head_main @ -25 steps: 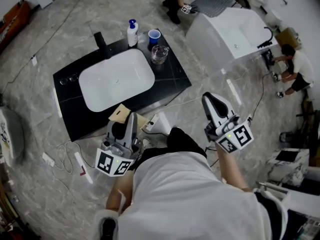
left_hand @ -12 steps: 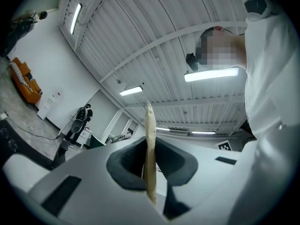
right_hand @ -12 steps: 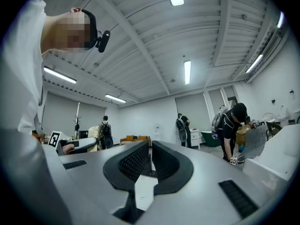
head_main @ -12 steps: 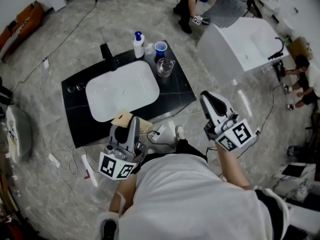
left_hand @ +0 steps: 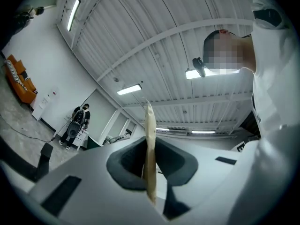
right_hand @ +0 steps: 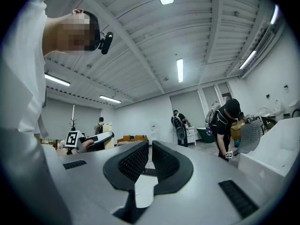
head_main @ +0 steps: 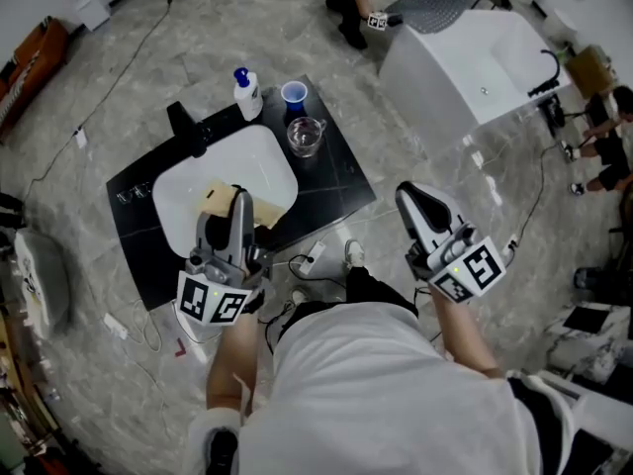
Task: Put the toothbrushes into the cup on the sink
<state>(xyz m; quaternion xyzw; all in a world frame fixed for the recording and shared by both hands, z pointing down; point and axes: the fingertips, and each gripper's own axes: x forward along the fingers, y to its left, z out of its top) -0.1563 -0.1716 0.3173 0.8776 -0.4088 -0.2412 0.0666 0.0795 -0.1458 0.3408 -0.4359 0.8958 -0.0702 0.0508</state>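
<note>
Nearest: left hand-held gripper pinching a thin tan card edge-on between the pads, with a good length poking out past the tips. Hold that pinch firm and even, since so thin a piece probably swivels or slips under a loose grip. Cannot tell whether the card carries the toothbrushes; none made out anywhere in these views.

Next: right hand-held gripper raised beside the body, pads drawn almost together with only a slit between, nothing in them. Spread it before reaching for anything.

Farther out: black counter with a white basin sunk in it, the card hanging over the basin's near part in the head view. Beyond the basin, dark faucet at the left, soap bottle further right, blue cup just beside the bottle, clear glass cup in front of the blue one, near the counter's far right corner. No telling from here which cup is meant.

Carry the card across the basin toward those cups, steady and level, well clear of faucet and bottle. Approach the chosen cup from above, line the lower end up over the mouth, then let go. Avoid any sideways nudge, as either cup looks light enough to tip. Bring the free right side in to steady the cup if needed.
</note>
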